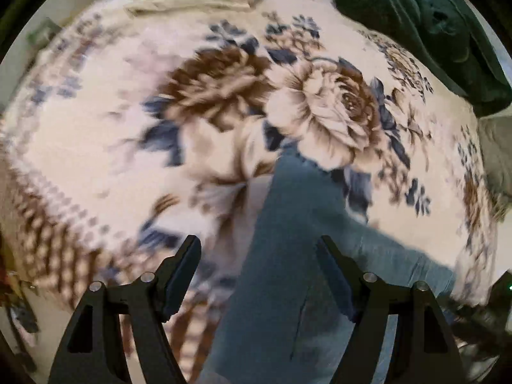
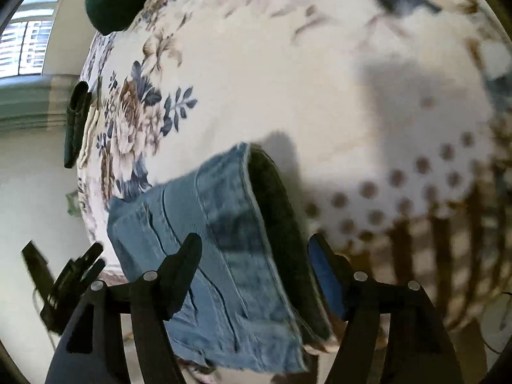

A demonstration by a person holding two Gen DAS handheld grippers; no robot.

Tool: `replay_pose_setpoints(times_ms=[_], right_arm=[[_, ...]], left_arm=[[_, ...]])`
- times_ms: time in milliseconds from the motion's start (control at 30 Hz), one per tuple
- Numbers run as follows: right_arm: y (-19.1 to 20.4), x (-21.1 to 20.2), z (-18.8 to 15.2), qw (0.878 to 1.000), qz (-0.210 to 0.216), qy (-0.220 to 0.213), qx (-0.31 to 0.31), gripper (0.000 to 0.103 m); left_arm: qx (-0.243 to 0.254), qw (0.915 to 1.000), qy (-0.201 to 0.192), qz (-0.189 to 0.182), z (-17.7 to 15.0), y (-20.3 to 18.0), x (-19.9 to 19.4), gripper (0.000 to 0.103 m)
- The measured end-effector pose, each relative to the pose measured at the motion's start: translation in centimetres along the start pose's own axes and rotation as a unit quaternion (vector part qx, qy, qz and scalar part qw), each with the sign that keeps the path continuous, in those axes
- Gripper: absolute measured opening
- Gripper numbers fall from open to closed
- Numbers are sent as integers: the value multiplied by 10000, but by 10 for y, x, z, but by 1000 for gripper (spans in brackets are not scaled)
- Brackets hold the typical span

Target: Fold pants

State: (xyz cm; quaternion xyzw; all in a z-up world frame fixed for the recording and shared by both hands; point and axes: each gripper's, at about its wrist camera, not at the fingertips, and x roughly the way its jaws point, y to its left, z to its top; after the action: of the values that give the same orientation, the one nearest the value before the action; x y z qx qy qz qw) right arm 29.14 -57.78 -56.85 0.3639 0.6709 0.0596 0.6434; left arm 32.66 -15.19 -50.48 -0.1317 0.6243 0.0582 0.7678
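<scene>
The blue denim pants [image 1: 288,256] are lying on the floral blanket [image 1: 96,147], running up between the spread jaws of the left gripper [image 1: 259,249], which are pinching nothing. The pants [image 2: 224,240] are likewise sitting between the wide-spread jaws of the right gripper [image 2: 254,246], their hem edge just ahead of the tips. Beyond the left jaws, dark green fabric [image 1: 416,25] and a beige folded cloth [image 1: 192,1] are resting at the blanket's far edge.
</scene>
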Motion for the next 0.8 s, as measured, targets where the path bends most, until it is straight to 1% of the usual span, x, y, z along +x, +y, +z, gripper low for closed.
replay_pose_setpoints(times_ms=[33, 67, 100, 133, 167, 200, 233, 267, 300, 333, 367, 400, 433, 467, 500, 533, 567, 600, 633, 667, 700, 800], right_arm=[[1, 9, 3, 10000, -9, 45, 20, 72], [2, 16, 6, 10000, -10, 61, 23, 72], [5, 15, 7, 9999, 43, -29, -98, 66], [10, 17, 8, 9996, 56, -128, -250, 55], [19, 17, 7, 9984, -48, -266, -502, 22], [25, 19, 7, 9969, -262, -359, -648, 20], [31, 16, 4, 9939, -521, -506, -826, 17], [35, 13, 1, 9920, -616, -593, -932, 15], [37, 13, 0, 9907, -728, -650, -950, 15], [35, 13, 1, 9910, -756, -627, -908, 15], [32, 15, 2, 9919, -767, -549, -849, 15], [31, 21, 5, 9933, -783, -362, -767, 17], [28, 20, 7, 9946, -743, -269, -669, 20], [22, 12, 5, 9958, -665, -247, -586, 30], [18, 5, 4, 9974, -532, -170, -453, 43], [15, 0, 0, 9982, -450, -77, -381, 52], [12, -5, -6, 9988, -358, -16, -336, 70], [10, -9, -12, 9990, -290, 8, -338, 74], [7, -12, -23, 9990, -237, 77, -358, 74], [2, -11, -34, 9988, -306, 166, -334, 74], [-3, -9, -45, 9987, -343, 260, -265, 74], [-26, 5, -75, 9982, -300, 490, 156, 74]], left_arm=[[-32, 9998, 154, -97, 8, 1, 12, 73], [-84, 9990, 333, -277, 16, 2, 27, 73], [-149, 9974, 547, -435, 23, 3, 42, 71], [-202, 9960, 622, -601, 27, 4, 51, 62], [-173, 9952, 604, -744, 31, 2, 58, 52], [-90, 9961, 491, -729, 32, 0, 58, 40], [52, 9972, 344, -660, 33, -3, 57, 34], [117, 9973, 264, -675, 32, -3, 55, 28], [124, 9974, 206, -680, 32, -2, 54, 25], [49, 9970, 249, -727, 33, 2, 56, 24], [-53, 9966, 306, -762, 35, 6, 59, 24], [-190, 9963, 328, -769, 36, 9, 59, 24], [-200, 9965, 325, -740, 36, 8, 56, 24], [-127, 9972, 312, -671, 38, 7, 52, 27], [15, 9981, 259, -561, 35, 3, 43, 27], [168, 9986, 160, -477, 31, -1, 32, 27], [269, 9989, 86, -385, 25, -3, 23, 34], [396, 9988, 14, -287, 16, -6, 12, 49], [477, 9986, -45, -230, 8, -8, 5, 58], [581, 9982, -126, -66, -4, -9, -5, 73], [686, 9974, -199, 60, -18, -12, -13, 76], [985, 9940, -269, 387, -48, -19, -21, 76]])
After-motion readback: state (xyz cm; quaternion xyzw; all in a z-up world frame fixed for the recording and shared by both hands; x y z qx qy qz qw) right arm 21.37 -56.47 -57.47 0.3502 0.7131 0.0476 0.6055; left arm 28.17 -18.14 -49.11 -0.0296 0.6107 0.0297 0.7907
